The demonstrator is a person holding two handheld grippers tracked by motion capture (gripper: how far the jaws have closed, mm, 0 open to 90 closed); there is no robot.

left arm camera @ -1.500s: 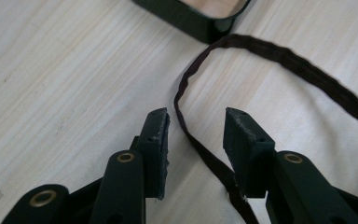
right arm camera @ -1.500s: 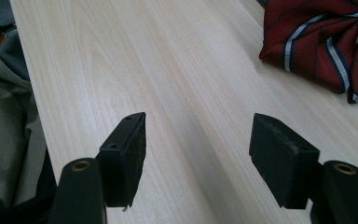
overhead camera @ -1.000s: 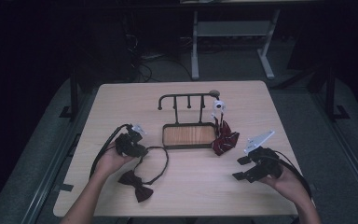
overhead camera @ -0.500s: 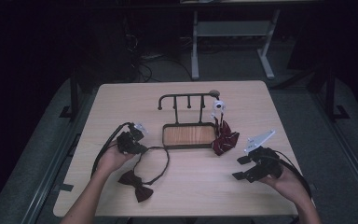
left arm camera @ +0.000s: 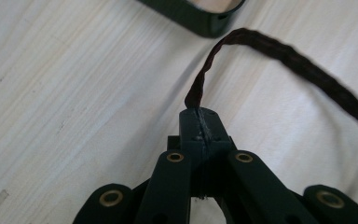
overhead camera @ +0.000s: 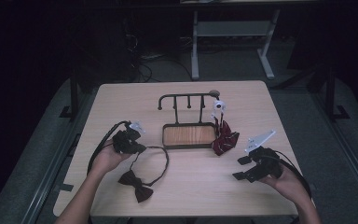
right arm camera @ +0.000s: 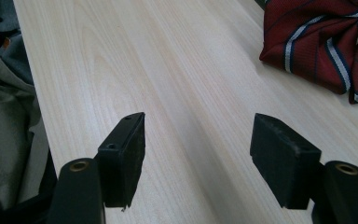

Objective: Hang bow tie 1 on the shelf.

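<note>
Near the left edge of the table, the left gripper has just been closing its fingers on the dark strap of a dark bow tie — the left gripper view shows them pinched tight on the strap, which rises from between their tips and arcs away to the right. The bow itself lies flat toward the near edge, left of centre, its strap looping up to the pinch point.

At the middle of the table stands a black rack with a wooden tray at its foot; a red striped bow tie is gathered against the tray's right end, below a white clip at the rack's right end, though whether it hangs from the rack or merely rests there cannot be told.

Toward the right edge, the right gripper sits low over bare wood with its fingers spread wide and nothing between them — the red tie lies just ahead of it.

By this reading the job is about half done: the red tie appears dealt with, the dark one has only been gripped. Lifting it and getting its strap over the rack remains.
</note>
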